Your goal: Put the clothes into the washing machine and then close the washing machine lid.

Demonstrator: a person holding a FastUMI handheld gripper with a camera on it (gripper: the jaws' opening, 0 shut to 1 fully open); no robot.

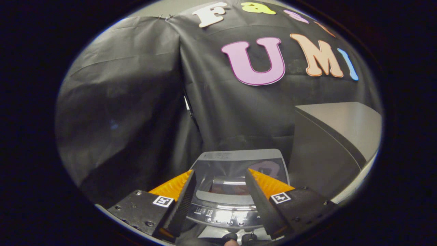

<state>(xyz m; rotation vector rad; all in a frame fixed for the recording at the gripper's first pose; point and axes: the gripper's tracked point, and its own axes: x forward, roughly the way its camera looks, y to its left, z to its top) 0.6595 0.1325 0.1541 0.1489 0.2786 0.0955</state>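
A small grey top-loading washing machine (235,157) stands just ahead of my fingers and shows in the gap between them. Its lid (239,171) seems to lie flat, and the glossy window mirrors the wall behind. Something reddish (223,187) shows dimly through the window; I cannot tell whether it is clothing. The control panel (222,216) with its row of buttons faces me at the near side. My gripper (220,172) hangs above the front of the machine, open, with nothing held between its fingers.
A large grey box-like cabinet (336,136) stands right of the machine, close to the right finger. A pale tabletop edge (355,191) runs below it. Black cloth walls close off the back and the left side.
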